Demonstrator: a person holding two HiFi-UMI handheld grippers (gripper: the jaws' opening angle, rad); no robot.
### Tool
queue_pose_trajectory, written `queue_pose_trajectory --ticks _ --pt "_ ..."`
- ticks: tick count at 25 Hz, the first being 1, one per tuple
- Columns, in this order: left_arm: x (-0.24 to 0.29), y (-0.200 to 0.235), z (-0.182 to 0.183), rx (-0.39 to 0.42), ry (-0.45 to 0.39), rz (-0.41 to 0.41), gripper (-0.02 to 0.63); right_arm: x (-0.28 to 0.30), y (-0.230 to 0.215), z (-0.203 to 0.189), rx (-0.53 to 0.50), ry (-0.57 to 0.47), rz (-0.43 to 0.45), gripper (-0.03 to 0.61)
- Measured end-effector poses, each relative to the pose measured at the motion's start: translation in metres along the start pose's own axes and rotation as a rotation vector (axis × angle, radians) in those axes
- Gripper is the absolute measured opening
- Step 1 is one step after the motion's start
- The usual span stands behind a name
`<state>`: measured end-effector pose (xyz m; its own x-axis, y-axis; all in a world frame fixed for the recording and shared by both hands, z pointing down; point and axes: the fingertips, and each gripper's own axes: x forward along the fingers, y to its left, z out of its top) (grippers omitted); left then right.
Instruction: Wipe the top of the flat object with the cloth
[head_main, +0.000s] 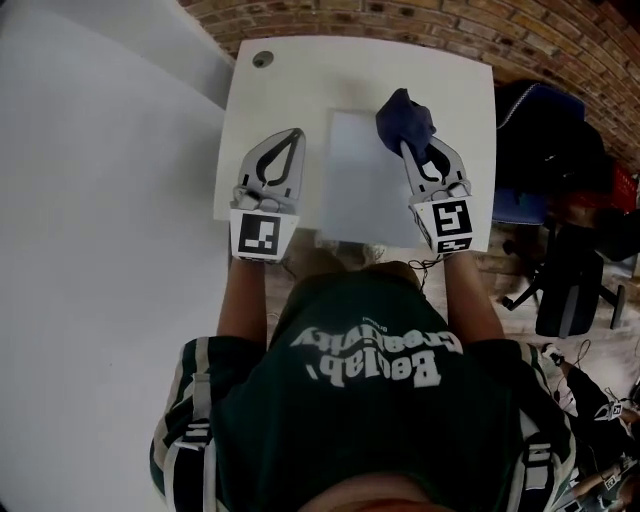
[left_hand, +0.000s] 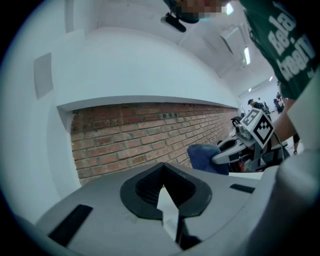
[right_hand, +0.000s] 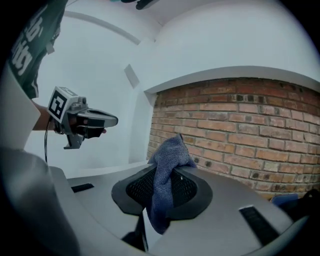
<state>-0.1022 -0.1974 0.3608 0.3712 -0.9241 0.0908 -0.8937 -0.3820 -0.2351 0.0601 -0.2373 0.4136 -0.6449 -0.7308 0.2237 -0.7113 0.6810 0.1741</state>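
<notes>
Clamps a bunched dark blue fabric cloth (head_main: 403, 115) in the right hand-held gripper (right_hand: 165, 196) over the far right corner of the pale flat rectangular sheet (head_main: 358, 195) lying on the white counter (head_main: 300, 70); holds the left hand-held gripper (head_main: 295, 133) clenched and empty just beside the sheet's left edge. Risks shoving the unpinned sheet along instead of wiping it. Cannot tell whether cloth touches sheet.

Even, soft indoor light; gripper views bulge fisheye-style with dark vignetted corners; ceiling lights (left_hand: 247, 55) glare faintly
</notes>
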Motion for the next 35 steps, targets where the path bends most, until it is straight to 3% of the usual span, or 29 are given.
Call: queue_pose_trajectory --ticks 10,17,22,26,35 --pt "0.01 0.036 -0.028 -0.041 -0.009 -0.109 -0.006 0.094 0.05 -0.047 0.06 0.168 0.03 0.051" --pt "-0.007 0.052 -0.041 -0.041 -0.001 -0.124 -0.006 0.139 0.075 -0.103 0.085 0.305 0.036 0.051" --pt "-0.023 0.056 -0.048 -0.064 0.013 -0.122 -0.006 0.145 0.085 -0.134 0.113 0.387 0.039 0.051" --pt "-0.024 0.058 -0.055 -0.076 0.038 -0.129 -0.006 0.144 0.084 -0.137 0.101 0.408 0.044 0.05" --pt "0.002 0.037 -0.056 -0.084 0.017 -0.174 -0.006 0.109 0.035 -0.16 0.106 0.466 -0.044 0.051"
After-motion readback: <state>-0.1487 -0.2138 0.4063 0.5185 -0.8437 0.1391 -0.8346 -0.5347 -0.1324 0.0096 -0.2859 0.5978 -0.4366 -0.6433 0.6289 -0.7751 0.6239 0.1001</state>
